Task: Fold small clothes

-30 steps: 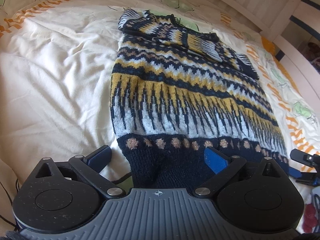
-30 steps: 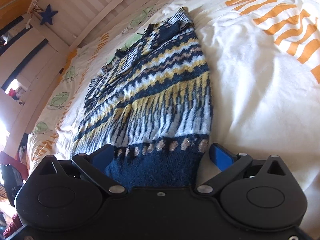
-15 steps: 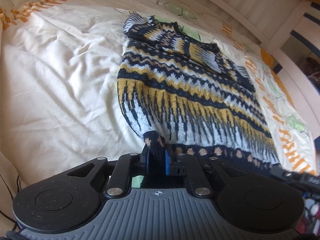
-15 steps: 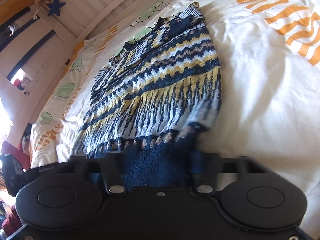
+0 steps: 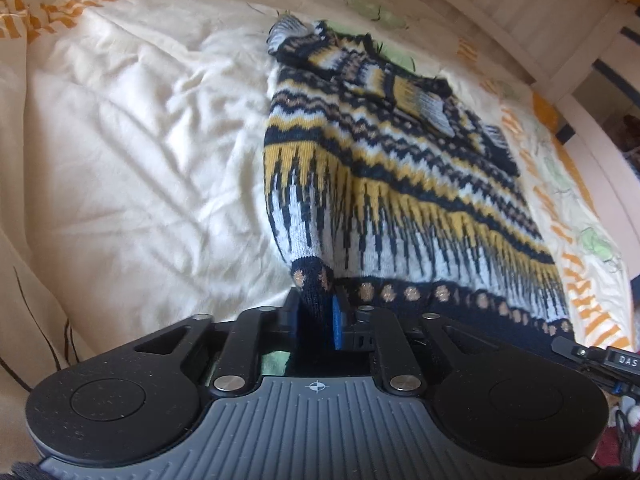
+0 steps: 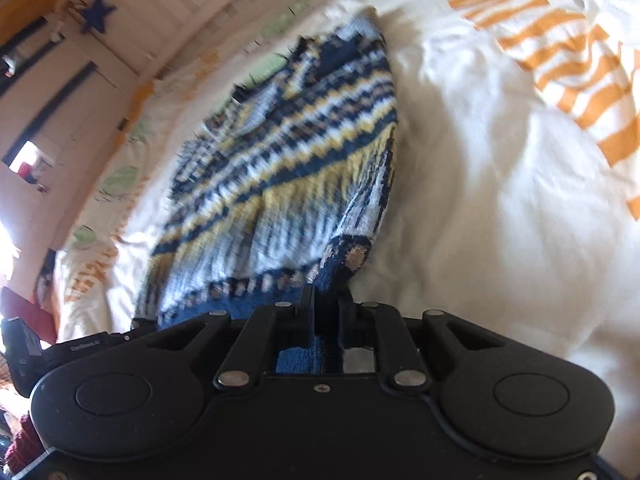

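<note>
A patterned knit sweater (image 5: 400,168) in navy, yellow, white and tan lies on the bed with both sleeves folded across its chest. My left gripper (image 5: 316,312) is shut on the navy hem at its left corner and lifts it a little. My right gripper (image 6: 326,312) is shut on the hem at the sweater's (image 6: 280,168) right corner, also raised off the bedding. The right wrist view is blurred. The other gripper's tip (image 5: 592,356) shows at the lower right of the left wrist view.
The sweater rests on a cream duvet (image 5: 140,160) with orange stripes (image 6: 560,60) and green leaf prints. A white slatted bed rail (image 5: 520,4) runs along the far side. A blue star (image 6: 96,16) hangs on the wall behind.
Both grippers went from open around the hem corners to shut on them. Both hem corners have risen off the bed and the sweater's lower part has bunched toward the fingers.
</note>
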Demonstrator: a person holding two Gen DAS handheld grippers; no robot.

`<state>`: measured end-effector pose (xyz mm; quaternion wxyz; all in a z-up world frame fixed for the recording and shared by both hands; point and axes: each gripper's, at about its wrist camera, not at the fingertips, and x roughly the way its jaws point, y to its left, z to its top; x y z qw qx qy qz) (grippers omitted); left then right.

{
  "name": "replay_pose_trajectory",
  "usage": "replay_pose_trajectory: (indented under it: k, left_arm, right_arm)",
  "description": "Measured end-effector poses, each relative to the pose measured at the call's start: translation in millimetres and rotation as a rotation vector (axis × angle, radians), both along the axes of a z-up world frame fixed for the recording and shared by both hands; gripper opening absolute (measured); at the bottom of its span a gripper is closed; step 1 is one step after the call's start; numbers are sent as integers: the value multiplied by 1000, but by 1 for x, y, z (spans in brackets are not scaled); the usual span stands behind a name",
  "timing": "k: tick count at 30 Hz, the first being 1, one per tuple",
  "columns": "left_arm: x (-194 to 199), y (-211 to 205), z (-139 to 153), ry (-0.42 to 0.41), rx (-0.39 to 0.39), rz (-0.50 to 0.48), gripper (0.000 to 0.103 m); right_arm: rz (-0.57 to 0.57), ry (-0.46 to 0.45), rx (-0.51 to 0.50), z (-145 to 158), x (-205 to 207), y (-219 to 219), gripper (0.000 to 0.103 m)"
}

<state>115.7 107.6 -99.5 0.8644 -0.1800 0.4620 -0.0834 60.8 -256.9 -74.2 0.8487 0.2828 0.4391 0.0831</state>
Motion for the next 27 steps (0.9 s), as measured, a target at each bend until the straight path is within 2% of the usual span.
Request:
replay_pose_trajectory:
  k: [2,4,7,11,14,16,19,23,25,27]
  left_arm:
    - [-1,-1,2,-14,12,-6,34]
    - [-1,-2,1,-10,-7,-29,48]
    - [0,-5,-1,-10,-18,-43,57]
    - [2,-8,-3,-23,-55,-50,77]
    - [4,-11,-2,-32,-65,-34,77]
    - [4,-6,2,-42,-111,-8,77]
    - [-4,10,14,-114,-194,74,77]
    - [-11,33,30,-222,-240,174,77]
    - [-8,41,31,-219,-220,200,77]
    - [0,42,25,-133,-134,211,77]
  right_arm:
    - [9,11,-10,-2,1,1,27]
    - [11,24,-10,-4,1,0,35]
    - [16,30,-2,-6,2,1,42]
    - [29,26,8,-8,2,3,52]
    - [29,28,12,-9,3,4,53]
    - [25,29,20,-9,3,3,53]
    - [23,31,28,-10,3,2,53]
    - [24,34,27,-11,4,2,53]
    - [27,33,31,-11,5,3,55]
    - [30,31,30,-11,5,4,57]
